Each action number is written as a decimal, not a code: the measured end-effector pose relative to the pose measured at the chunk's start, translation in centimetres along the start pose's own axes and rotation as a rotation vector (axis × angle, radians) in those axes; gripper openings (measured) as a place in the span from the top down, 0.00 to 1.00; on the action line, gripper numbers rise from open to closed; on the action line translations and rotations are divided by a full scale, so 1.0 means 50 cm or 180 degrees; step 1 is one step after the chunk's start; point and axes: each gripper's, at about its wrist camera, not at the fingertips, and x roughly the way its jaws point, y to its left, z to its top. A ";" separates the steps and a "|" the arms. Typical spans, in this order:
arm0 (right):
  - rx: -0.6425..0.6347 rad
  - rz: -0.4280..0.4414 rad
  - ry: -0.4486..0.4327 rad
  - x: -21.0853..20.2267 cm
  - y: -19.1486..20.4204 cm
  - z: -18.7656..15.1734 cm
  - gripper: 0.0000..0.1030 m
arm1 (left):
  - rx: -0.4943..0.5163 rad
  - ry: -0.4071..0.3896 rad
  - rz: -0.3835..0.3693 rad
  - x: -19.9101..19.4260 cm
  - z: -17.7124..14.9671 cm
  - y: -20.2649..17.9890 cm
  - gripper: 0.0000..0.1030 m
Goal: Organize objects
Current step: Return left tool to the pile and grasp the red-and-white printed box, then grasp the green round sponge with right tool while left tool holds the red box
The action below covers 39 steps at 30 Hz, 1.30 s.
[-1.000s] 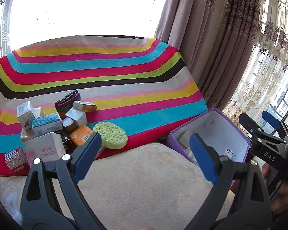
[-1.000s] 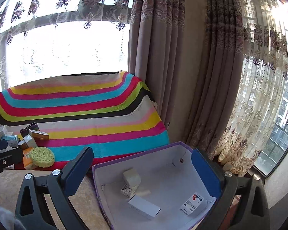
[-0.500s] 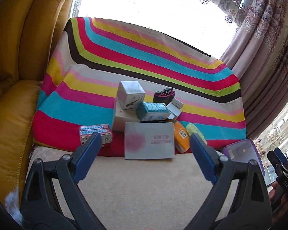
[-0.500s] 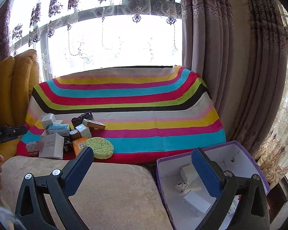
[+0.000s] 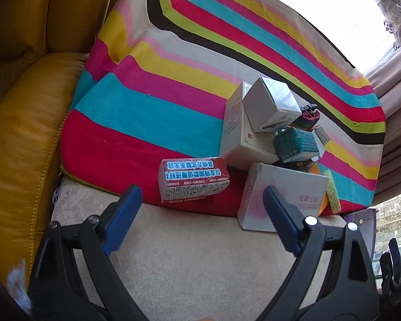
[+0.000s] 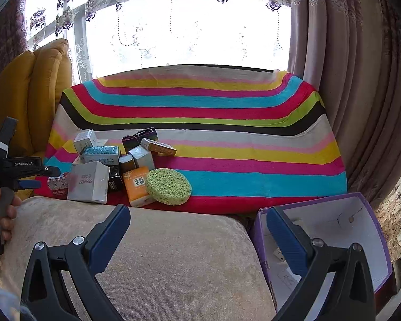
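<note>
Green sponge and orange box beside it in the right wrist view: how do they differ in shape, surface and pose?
The green sponge is a round, flat disc; the orange box is a rectangular block. The sponge looks porous and unmarked, while the box has a smooth face with printed characters. The sponge lies low on the striped cloth; the box stands taller and tilted. Both sit at the cloth's front edge, side by side.

- Striped blanket (image 5: 173, 112): matt woven cloth.
- Armchair (image 5: 21, 123): smooth yellow leather with a slight sheen.
- Cushion (image 6: 173, 254): beige, short-piled plush.
- Sponge (image 6: 169, 182): green, rough, porous.
- Boxes (image 5: 264, 107): smooth cardboard.
</note>
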 end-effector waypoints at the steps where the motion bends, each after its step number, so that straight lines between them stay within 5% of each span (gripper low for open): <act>1: -0.0023 0.0018 0.0053 0.011 0.005 0.002 0.00 | -0.0010 0.0031 0.0044 0.011 0.003 0.000 0.09; 6: -0.0160 0.0022 0.0280 0.064 0.027 0.013 0.00 | -0.0036 0.0162 0.0158 0.050 0.009 0.003 0.11; 10: -0.0336 0.0020 0.0420 0.103 0.049 0.026 0.00 | -0.0005 0.0274 0.0182 0.072 0.001 0.001 0.34; 15: -0.0571 0.0088 0.0650 0.162 0.077 0.038 0.00 | -0.0007 0.0149 0.0141 0.063 -0.014 0.001 0.36; 24: 0.0155 0.0637 0.1024 0.259 0.035 0.069 0.00 | -0.0078 -0.0349 -0.0028 0.005 -0.037 0.021 0.36; 39: 0.0551 0.0650 0.1286 0.362 0.025 0.089 0.00 | -0.0059 -0.0557 -0.0075 -0.010 -0.022 0.030 0.36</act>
